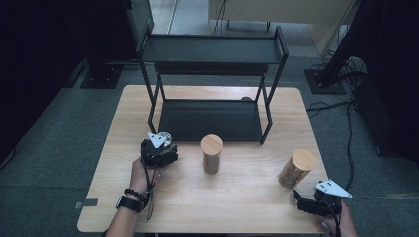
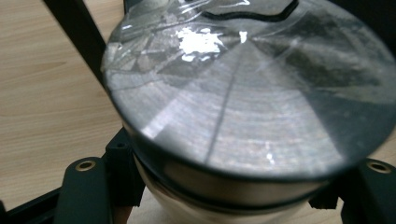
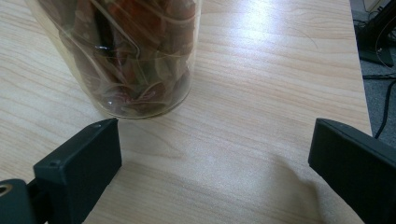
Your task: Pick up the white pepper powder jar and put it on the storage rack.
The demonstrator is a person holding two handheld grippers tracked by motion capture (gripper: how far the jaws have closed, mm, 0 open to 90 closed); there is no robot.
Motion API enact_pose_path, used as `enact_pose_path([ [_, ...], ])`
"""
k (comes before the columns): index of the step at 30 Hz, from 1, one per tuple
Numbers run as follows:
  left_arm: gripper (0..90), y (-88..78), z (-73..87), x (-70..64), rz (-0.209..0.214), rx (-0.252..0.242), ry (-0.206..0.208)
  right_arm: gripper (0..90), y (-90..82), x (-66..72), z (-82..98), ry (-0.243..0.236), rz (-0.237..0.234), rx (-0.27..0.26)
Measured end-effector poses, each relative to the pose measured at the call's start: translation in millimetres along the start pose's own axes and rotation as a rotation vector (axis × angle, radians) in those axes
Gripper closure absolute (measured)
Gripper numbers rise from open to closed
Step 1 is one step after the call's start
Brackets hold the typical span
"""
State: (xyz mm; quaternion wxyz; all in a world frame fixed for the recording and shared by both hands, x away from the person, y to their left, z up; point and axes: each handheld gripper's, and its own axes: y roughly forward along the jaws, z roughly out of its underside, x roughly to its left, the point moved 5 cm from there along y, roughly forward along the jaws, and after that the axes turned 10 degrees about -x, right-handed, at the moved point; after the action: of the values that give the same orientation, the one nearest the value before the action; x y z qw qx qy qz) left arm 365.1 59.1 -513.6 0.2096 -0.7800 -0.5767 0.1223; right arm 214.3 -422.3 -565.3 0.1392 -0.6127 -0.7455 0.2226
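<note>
Left gripper [image 1: 159, 148]: jaws clamped on metal-lidded jar [image 2: 243, 116], near rack [image 1: 212, 118].
Right gripper [image 1: 309, 202]: jaws wide, empty, low over bench [image 1: 237, 192].

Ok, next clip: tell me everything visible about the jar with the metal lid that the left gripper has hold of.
The round jar with the shiny brushed-metal lid sits between the jaws of the left gripper, which are shut on its pale body just under the lid. The lid is flat, silvery-grey with a dark rim, and reflects the black two-tier metal rack. In the high view the jar is near the rack's front left leg, over the light wooden table. Whether its base touches the table cannot be told.
</note>
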Motion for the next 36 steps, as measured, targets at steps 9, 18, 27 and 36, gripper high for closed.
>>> enact_pose_path([
  [9, 31.0, 10.3, -10.1, -6.0, -0.005, -0.001, 0.008, 2.4, -0.2, 0.3, 0.0, 0.000, -0.008, -0.001],
  [18, 31.1, 21.0, -20.9, -17.5, 0.006, -0.001, 0.021, 2.4, -0.5, 0.2, 0.0, 0.001, -0.013, -0.004],
  [27, 31.0, 31.0, -31.9, -18.3, -0.012, 0.004, 0.033, 2.6, -0.6, 0.8, 0.0, -0.001, -0.016, -0.003],
  [36, 31.0, 40.6, -41.2, -19.6, -0.023, 0.004, 0.040, 2.6, -0.6, 0.5, 0.0, 0.001, -0.023, -0.004],
])
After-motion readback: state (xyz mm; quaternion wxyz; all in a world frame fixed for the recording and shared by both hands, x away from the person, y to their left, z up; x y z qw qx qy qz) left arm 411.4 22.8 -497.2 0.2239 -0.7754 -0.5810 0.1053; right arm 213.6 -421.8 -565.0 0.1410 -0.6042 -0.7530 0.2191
